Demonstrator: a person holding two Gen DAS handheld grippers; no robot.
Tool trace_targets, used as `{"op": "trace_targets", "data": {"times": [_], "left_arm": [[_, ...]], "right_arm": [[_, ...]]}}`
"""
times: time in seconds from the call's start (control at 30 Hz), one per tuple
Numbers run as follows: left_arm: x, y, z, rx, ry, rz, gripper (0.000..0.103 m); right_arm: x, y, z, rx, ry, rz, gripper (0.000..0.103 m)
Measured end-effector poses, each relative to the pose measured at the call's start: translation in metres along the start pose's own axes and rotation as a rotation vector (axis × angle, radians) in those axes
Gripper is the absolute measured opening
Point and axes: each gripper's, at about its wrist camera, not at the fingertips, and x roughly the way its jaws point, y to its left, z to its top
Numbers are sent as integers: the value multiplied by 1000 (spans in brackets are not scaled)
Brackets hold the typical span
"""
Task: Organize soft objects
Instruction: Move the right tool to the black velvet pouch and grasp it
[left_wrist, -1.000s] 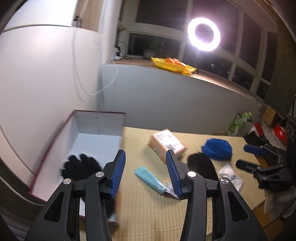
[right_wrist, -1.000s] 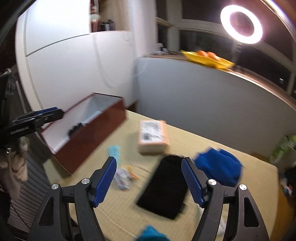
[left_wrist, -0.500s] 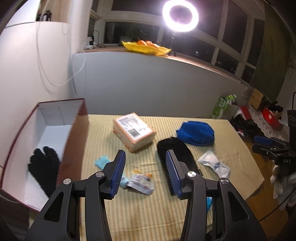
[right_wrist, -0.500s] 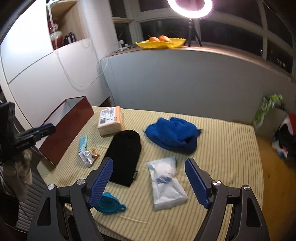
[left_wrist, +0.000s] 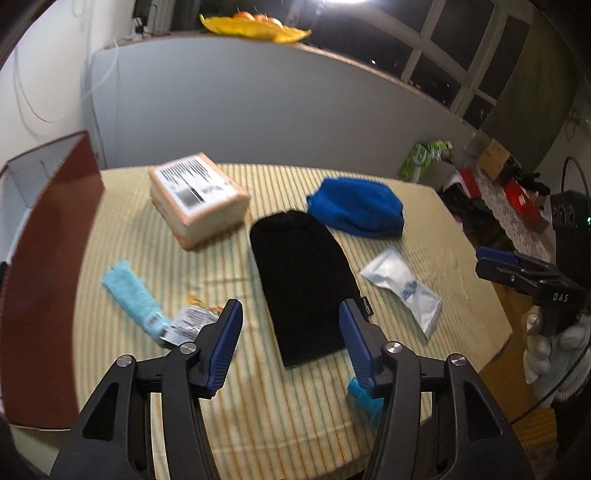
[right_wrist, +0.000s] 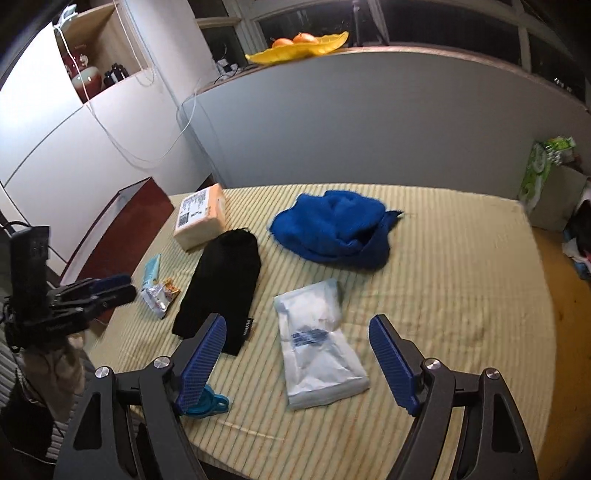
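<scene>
A black knit hat (left_wrist: 303, 284) lies flat mid-table, also in the right wrist view (right_wrist: 221, 280). A crumpled blue cloth (left_wrist: 356, 206) (right_wrist: 332, 225) lies behind it. A white soft pack (left_wrist: 404, 286) (right_wrist: 317, 343) lies to its right. My left gripper (left_wrist: 290, 332) is open and empty, above the hat's near end. My right gripper (right_wrist: 297, 354) is open and empty, above the white pack. The red box (left_wrist: 48, 280) (right_wrist: 122, 229) stands at the table's left edge; its inside is hidden.
A labelled parcel (left_wrist: 197, 197), a light blue tube (left_wrist: 133, 295), a snack wrapper (left_wrist: 190, 321) and a teal funnel (right_wrist: 208, 402) lie on the striped tablecloth (right_wrist: 443, 280). A grey wall panel stands behind. Clutter covers the floor at right.
Both grippers have swung right and tilted down toward the table. The left one left the box with the black glove and now hovers over the black hat. Both jaws stay open.
</scene>
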Motion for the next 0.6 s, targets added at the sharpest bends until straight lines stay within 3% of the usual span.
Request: {"op": "trace_targets", "data": {"times": [0.37,0.6], "left_arm": [[39,8,4,-34,95,-36,57],[56,11,9,-33,138,-52,57]], "right_arm": [[40,19,13,-28,83,137,76],[87,30,26,-25,183,213,67]]}}
